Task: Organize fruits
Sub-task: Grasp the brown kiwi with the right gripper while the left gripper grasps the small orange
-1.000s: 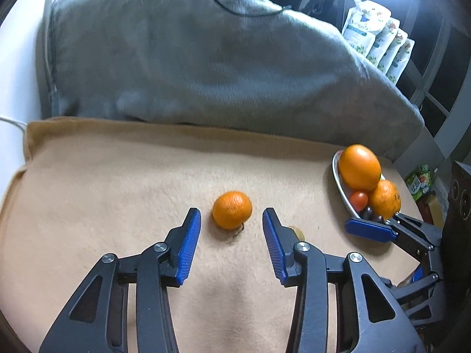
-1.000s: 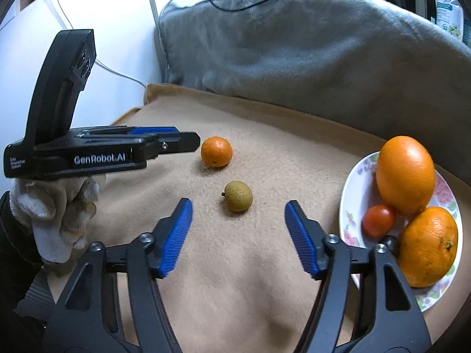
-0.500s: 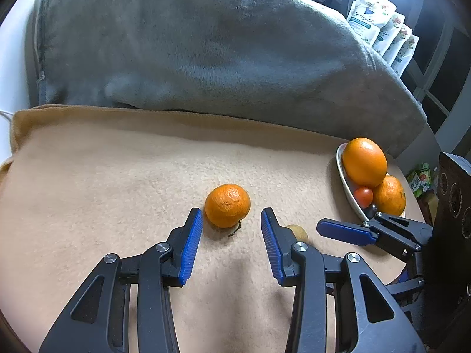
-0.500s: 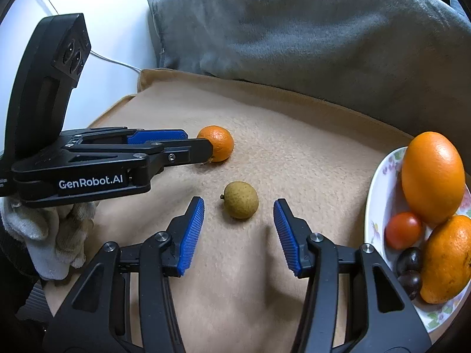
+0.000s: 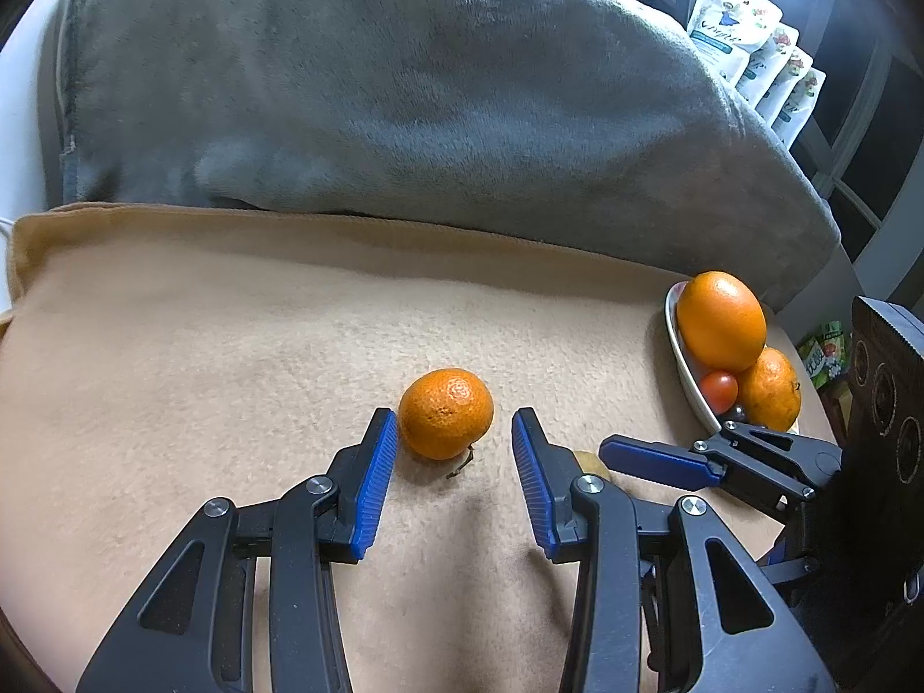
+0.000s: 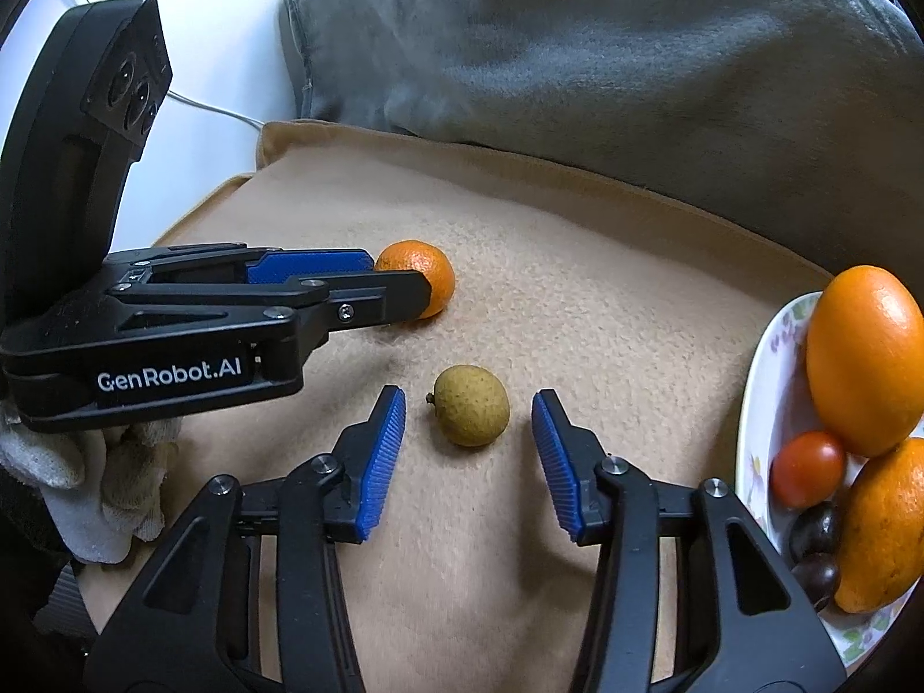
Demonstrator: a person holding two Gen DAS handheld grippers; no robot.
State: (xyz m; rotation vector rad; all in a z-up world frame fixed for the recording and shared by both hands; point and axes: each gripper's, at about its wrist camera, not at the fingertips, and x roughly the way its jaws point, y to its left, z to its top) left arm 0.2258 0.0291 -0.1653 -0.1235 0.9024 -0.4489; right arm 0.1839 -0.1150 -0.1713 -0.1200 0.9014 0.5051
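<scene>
Presently, both grippers point down at a tan blanket (image 5: 202, 346) that covers the work surface, with a grey blanket (image 5: 404, 104) heaped behind it.

Left gripper (image 5: 455, 427): the jaws stand apart around a small mandarin (image 5: 446, 413) that rests on the tan blanket. The left blue pad sits just beside the fruit, possibly touching it; the right pad is clear of it. No grip is made. In the right wrist view the same gripper (image 6: 398, 277) reaches in from the left, held by a hand in a white glove (image 6: 92, 479), and its fingers partly cover the mandarin (image 6: 424, 271).

Right gripper (image 6: 468, 421): the jaws have just been closing and are not shut. A small yellow-brown round fruit (image 6: 472, 404) lies on the blanket between the pads, with a gap on each side. It sits near the mandarin, closer to the viewer.

Plate (image 6: 762, 381): a flowered plate at the right edge of the blanket holds a large orange (image 6: 863, 358), a second orange (image 6: 883, 525), a cherry tomato (image 6: 807, 468) and two dark round fruits (image 6: 814, 531).

Pouches (image 5: 751, 52) stand in a row behind the grey blanket.
</scene>
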